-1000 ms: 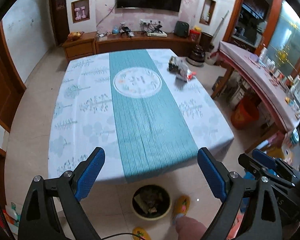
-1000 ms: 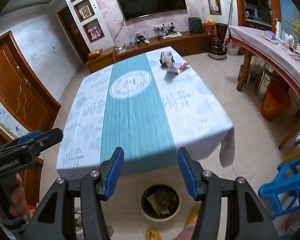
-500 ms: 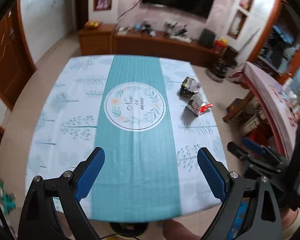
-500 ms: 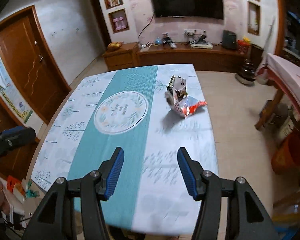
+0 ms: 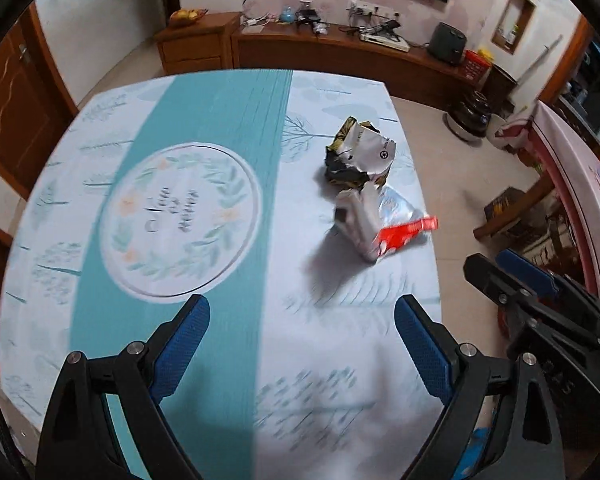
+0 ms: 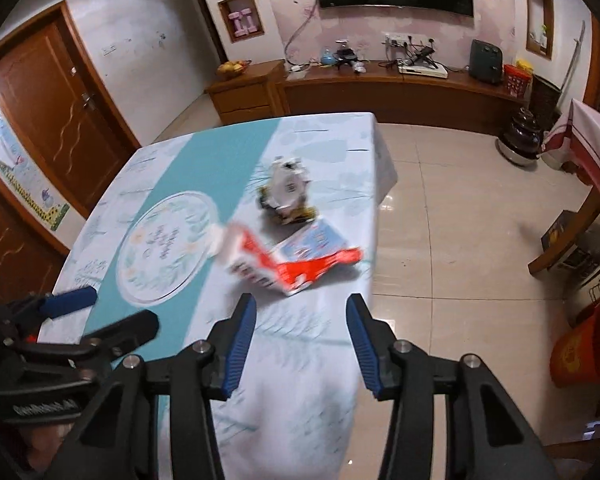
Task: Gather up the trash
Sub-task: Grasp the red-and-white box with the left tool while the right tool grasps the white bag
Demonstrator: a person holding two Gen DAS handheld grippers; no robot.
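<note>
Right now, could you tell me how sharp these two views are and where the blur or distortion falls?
Left wrist view: tablecloth print smeared near the camera, silver wrapper fairly legible, fisheye bends the table edges. Right wrist view: red-and-white packet streaked by motion blur, crumpled wrapper soft, while the right gripper stays crisp; the floor shows mild glare.

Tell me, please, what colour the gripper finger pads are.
Blue, on black arms; clearest on the left gripper pads in the left wrist view.
</note>
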